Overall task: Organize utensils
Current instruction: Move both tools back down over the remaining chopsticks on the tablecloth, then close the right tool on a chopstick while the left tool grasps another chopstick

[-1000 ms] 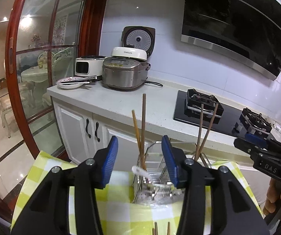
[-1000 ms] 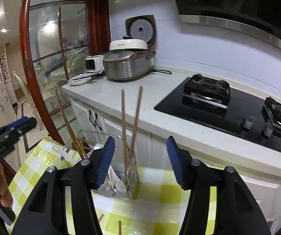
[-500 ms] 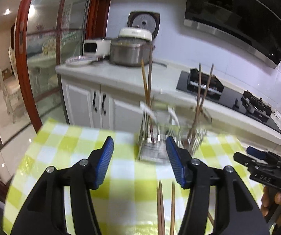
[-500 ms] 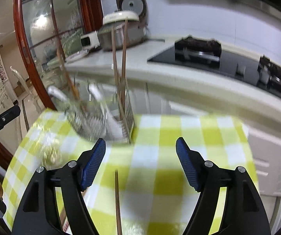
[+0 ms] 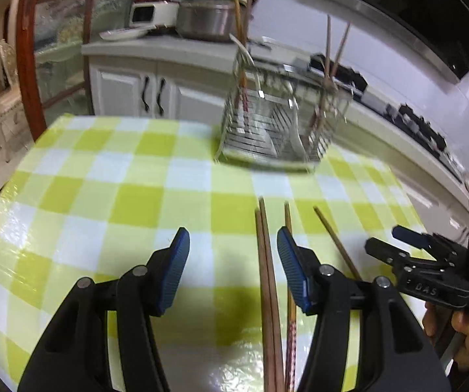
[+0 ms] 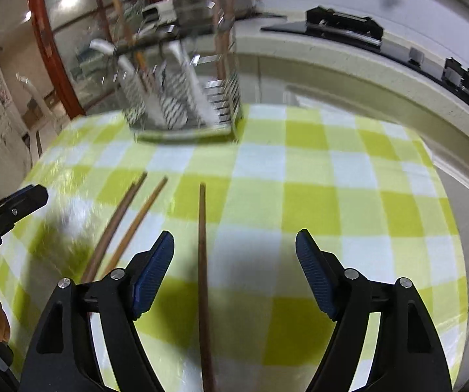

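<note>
Right gripper [image 6: 234, 261]: released, my lone chopstick [image 6: 203, 261] lies lengthwise between the fingers.
Left gripper [image 5: 232, 261]: released, chopstick pair [image 5: 267, 277] by its right finger.

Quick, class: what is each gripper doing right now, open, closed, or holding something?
Left gripper: open, empty, above chopsticks on the table.
Right gripper: open, empty, over a single chopstick.

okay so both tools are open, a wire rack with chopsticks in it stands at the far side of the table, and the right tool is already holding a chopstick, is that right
Not quite: the right tool holds nothing. In the right wrist view its jaws stand wide open, and the dark chopstick lies flat on the checked tablecloth between them. The left tool is open too, and the wire rack is as you said.
</note>
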`<state>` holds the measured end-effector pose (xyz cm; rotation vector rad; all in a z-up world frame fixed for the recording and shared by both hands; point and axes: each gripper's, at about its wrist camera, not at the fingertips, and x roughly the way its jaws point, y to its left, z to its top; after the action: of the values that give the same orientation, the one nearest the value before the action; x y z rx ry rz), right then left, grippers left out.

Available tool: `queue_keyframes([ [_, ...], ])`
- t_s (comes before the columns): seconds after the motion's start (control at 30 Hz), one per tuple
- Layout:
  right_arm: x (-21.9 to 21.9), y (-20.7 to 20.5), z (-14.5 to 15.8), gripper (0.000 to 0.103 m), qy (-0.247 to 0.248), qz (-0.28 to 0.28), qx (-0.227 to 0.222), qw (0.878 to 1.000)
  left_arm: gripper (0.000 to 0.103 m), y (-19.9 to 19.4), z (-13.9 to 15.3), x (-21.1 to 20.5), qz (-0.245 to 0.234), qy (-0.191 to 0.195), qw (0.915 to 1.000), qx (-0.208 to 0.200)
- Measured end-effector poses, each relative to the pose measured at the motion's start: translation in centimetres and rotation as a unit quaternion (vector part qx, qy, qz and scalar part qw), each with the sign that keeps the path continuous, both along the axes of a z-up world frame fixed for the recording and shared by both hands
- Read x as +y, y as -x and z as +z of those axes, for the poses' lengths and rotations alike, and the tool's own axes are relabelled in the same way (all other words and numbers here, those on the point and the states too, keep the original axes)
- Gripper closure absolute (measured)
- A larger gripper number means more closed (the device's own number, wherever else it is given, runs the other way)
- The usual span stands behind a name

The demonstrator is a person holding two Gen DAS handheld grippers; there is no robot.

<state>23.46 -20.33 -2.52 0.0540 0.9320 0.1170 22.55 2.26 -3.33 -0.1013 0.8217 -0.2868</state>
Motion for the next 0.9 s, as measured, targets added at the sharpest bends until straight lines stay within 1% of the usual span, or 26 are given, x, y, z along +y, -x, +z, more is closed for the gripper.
queue_keyframes([
  [0.13,1.0,-0.6,-1.4,0.031,0.008,0.016,0.02,1.0,0.05,-0.4,-1.4,-0.6,-0.019,-0.014,0.9996,0.014],
  [0.23,1.5,-0.9,-1.8,0.034,0.011,0.023,0.027,0.999,0.05,-0.5,-2.2,-0.7,-0.021,-0.014,0.9994,0.023],
  [0.37,1.8,-1.5,-2.5,0.047,0.02,0.03,0.042,0.998,0.05,-0.7,-2.8,-0.7,-0.018,-0.013,0.9993,0.03],
  [0.4,1.9,-1.7,-2.7,0.049,0.021,0.031,0.045,0.998,0.05,-0.8,-2.8,-0.7,-0.018,-0.014,0.9993,0.03],
  [0.47,2.0,-2.1,-3.0,0.055,0.022,0.032,0.05,0.998,0.05,-0.8,-2.9,-0.8,-0.022,-0.017,0.9991,0.031],
  [0.53,2.2,-2.4,-3.2,0.057,0.027,0.035,0.052,0.998,0.05,-0.9,-3.0,-1.1,-0.027,-0.021,0.999,0.03],
  [0.6,2.4,-2.7,-3.2,0.061,0.034,0.037,0.052,0.997,0.05,-1.0,-3.0,-1.3,-0.031,-0.024,0.9988,0.031],
  [0.7,2.4,-2.9,-3.1,0.074,0.036,0.043,0.051,0.997,0.052,-1.3,-3.2,-1.8,-0.037,-0.031,0.9983,0.033],
  [0.77,2.1,-3.0,-3.0,0.092,0.036,0.041,0.05,0.997,0.059,-1.6,-3.3,-2.1,-0.045,-0.035,0.9977,0.037],
  [0.83,1.5,-3.1,-3.1,0.094,0.024,0.037,0.05,0.998,0.063,-2.0,-3.5,-2.5,-0.051,-0.039,0.9971,0.041],
  [0.9,1.1,-3.0,-3.1,0.094,0.02,0.037,0.05,0.998,0.065,-2.2,-3.7,-2.9,-0.057,-0.041,0.9966,0.043],
])
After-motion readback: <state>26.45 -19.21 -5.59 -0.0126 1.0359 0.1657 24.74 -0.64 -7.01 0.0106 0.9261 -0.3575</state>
